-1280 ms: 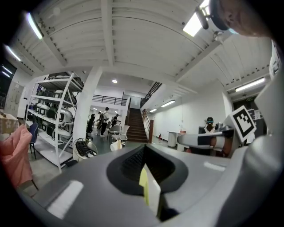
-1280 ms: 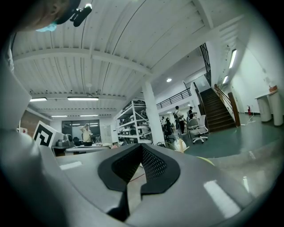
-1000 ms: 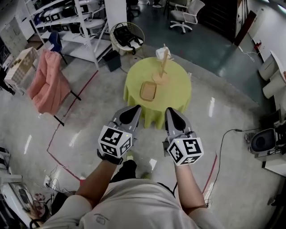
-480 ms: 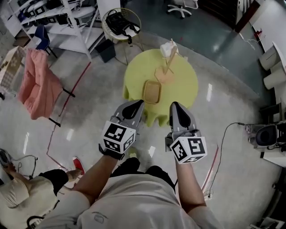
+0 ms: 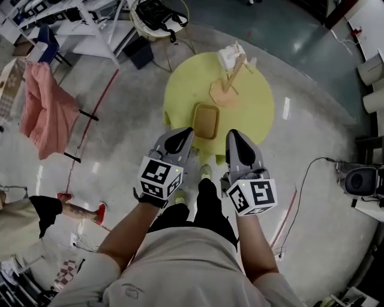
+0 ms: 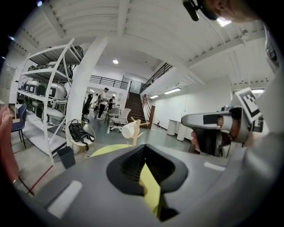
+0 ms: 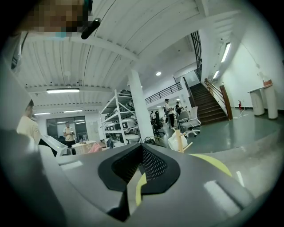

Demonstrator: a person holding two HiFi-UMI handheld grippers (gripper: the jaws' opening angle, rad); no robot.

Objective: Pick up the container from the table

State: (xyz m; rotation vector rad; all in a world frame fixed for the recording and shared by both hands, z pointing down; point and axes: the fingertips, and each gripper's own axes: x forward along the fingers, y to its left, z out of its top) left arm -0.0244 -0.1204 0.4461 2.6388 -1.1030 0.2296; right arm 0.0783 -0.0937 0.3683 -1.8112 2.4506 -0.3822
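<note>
A shallow tan rectangular container (image 5: 206,120) lies on the near part of a round table with a yellow-green cloth (image 5: 259,114). Behind it stands a wooden mug stand (image 5: 230,84) carrying a white mug (image 5: 228,58). My left gripper (image 5: 182,135) and right gripper (image 5: 233,137) are held side by side at the table's near edge, short of the container, both shut and empty. In the left gripper view the left gripper (image 6: 148,184) leaves only a thin slit, with the mug (image 6: 128,130) beyond. The right gripper (image 7: 135,190) looks the same in the right gripper view.
A pink cloth hangs over a chair (image 5: 42,108) at the left. White shelving (image 5: 78,18), a black bin (image 5: 139,53) and a round basket with a black bag (image 5: 157,13) stand behind the table. A seated person's legs (image 5: 54,207) are at the left; a cable (image 5: 306,180) runs at the right.
The view has moved toward the table, so the table and container now sit just beyond the fingertips. Both grippers stay shut and side by side.
</note>
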